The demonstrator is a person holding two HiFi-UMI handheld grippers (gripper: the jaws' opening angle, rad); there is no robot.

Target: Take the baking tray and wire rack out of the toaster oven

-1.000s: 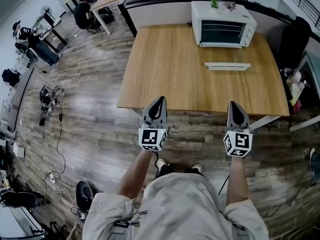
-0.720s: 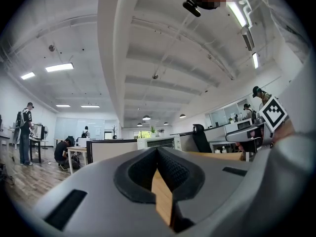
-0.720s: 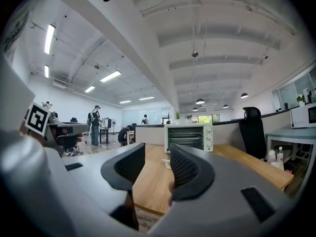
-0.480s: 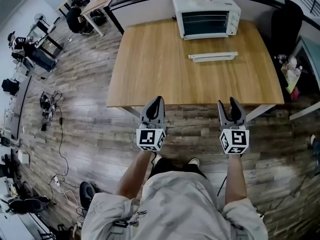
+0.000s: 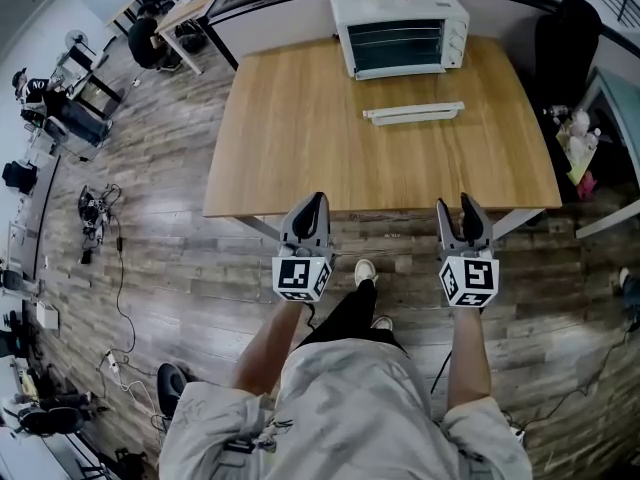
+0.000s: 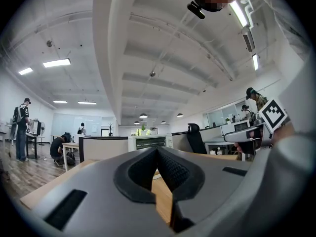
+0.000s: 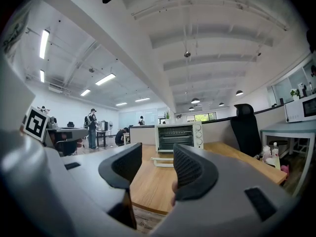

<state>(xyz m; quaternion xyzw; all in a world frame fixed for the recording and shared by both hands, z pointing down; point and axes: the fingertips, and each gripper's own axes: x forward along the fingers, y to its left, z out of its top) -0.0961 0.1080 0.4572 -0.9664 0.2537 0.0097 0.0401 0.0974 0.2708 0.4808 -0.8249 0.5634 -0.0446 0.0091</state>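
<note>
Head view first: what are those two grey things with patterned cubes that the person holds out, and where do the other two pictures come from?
No robot here: a person carries a hand-held gripper in each hand; the cubes belong to them. The head view is from a camera on the person's head, looking down. The other two cameras ride on the grippers, looking along their jaws. The left gripper is shut; the right gripper has just opened its jaws. Neither holds anything. Ahead stands a wooden table with a white toaster oven and, before it, a long white flat piece I cannot identify.
</note>
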